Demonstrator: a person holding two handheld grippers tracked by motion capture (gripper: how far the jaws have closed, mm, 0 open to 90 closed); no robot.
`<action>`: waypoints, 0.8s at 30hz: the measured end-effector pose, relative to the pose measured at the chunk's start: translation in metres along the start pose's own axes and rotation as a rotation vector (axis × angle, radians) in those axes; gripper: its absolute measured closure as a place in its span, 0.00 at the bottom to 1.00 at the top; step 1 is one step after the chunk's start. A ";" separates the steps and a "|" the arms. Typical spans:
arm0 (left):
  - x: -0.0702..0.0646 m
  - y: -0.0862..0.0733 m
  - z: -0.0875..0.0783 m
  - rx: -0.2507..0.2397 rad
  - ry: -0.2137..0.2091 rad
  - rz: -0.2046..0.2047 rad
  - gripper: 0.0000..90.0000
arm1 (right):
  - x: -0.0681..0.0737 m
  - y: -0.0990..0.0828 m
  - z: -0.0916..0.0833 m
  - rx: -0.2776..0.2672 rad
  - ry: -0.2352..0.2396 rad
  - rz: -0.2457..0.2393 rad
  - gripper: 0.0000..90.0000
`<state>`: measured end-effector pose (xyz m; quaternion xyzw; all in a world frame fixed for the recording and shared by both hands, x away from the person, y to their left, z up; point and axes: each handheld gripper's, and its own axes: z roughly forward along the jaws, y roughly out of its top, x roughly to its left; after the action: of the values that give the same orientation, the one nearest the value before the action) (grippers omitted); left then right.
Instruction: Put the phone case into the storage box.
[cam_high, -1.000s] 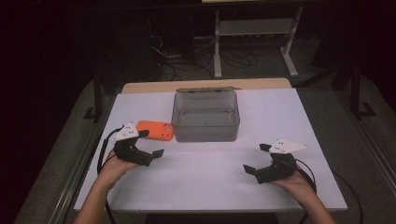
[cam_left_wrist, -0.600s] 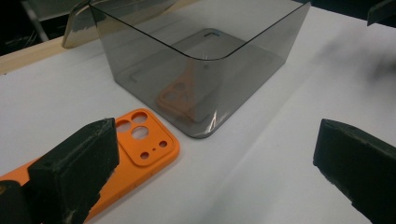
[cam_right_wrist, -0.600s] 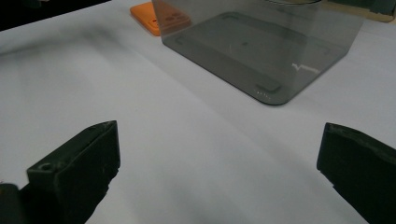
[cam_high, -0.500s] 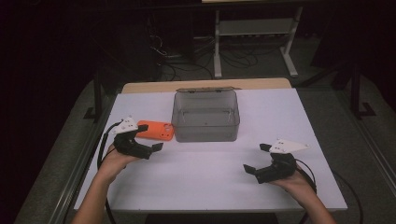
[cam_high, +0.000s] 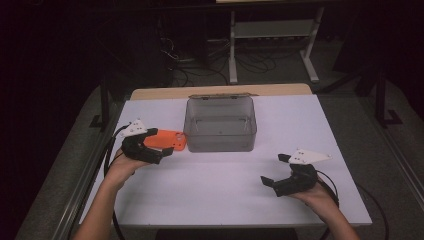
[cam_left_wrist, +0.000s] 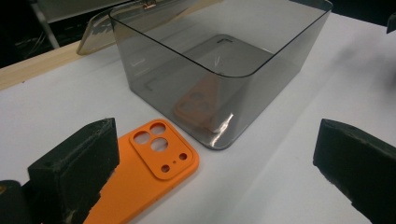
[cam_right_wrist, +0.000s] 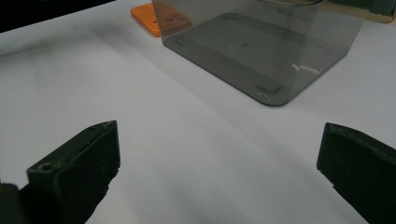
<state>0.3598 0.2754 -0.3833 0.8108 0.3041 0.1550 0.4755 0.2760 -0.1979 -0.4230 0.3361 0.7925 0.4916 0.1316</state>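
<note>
A: While the left gripper (cam_high: 159, 152) hangs over the case (cam_high: 165, 139) near the table's left edge, what do you make of its jaws?

B: They stand wide apart and hold nothing. In the left gripper view the orange case (cam_left_wrist: 142, 179) lies flat on the table (cam_high: 220, 195), camera holes up, with one jaw just over its near end and the other far off to the side.

A: So what could go wrong there?

B: I judge the case is thin and lies flush, so a jaw coming down on top of it would only press it into the table. A jaw coming in from the side might push it along instead of catching the edge.

A: And it could slide where?

B: Toward the box (cam_high: 220, 124), which sits just beside it near the middle of the far edge. The case may jam against the grey wall, or nudge the box back toward its open lid.

A: Is the box ready to take it?

B: It is open and looks empty. But its walls are tall, so a case carried low could strike the rim and slip out of a weak pinch.

A: And the right gripper (cam_high: 274, 169)?

B: It rests toward the near right corner, jaws spread wide, nothing between them. It is well apart from the box, so it cannot steady it if the box shifts.
</note>
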 end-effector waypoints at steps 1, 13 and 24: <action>0.000 0.000 0.000 0.000 0.000 0.000 0.00 | 0.000 0.000 0.000 -0.001 0.000 0.000 0.00; 0.010 0.008 0.004 0.001 0.015 0.002 0.00 | 0.001 0.000 0.000 -0.004 0.002 -0.004 0.00; 0.023 0.017 0.003 -0.002 0.043 0.003 0.06 | 0.003 0.002 0.000 -0.008 0.007 -0.011 0.00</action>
<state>0.3849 0.2817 -0.3711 0.8074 0.3129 0.1732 0.4693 0.2744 -0.1955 -0.4213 0.3295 0.7930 0.4949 0.1330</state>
